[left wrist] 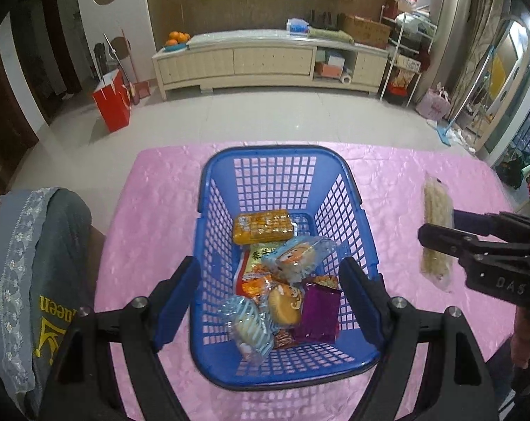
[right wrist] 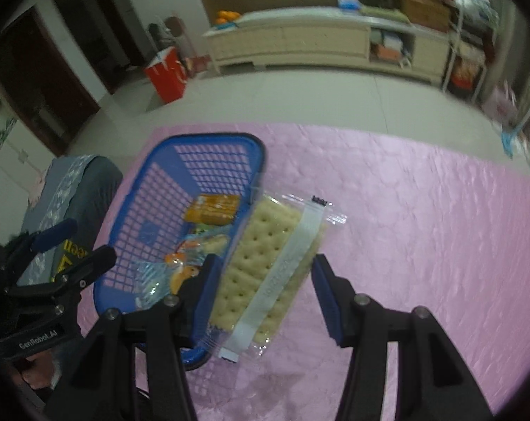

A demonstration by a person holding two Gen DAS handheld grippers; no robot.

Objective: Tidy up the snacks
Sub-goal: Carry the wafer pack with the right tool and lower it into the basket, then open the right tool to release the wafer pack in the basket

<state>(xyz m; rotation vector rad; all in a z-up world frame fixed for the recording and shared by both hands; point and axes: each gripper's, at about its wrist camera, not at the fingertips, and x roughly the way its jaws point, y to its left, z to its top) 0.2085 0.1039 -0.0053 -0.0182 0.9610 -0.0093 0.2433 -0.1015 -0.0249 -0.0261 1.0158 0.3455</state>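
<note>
Right gripper (right wrist: 265, 287) is clamped on the cracker pack (right wrist: 265, 266), pads on both long edges, pack lifted clear of the pink cloth (right wrist: 422, 217) and slightly tilted. The basket (right wrist: 180, 147) sits just left of it, near rim under the pack's left edge. Left gripper (left wrist: 270, 298) hangs over the basket with jaws spread, nothing between them.

Step in hand, as I read it: carry the pack over the rim and drop it in. Do it well by moving left until the whole pack is past the wall, lowering, then releasing (the film wrap looks slippery, so keep the squeeze until then). Aim for the bare far end.

Left view shows the basket's full load: orange pack (left wrist: 263, 226), purple pouch (left wrist: 317, 312), several clear-wrapped cakes. Right view alone shows the crackers' face and the white seal strip.
</note>
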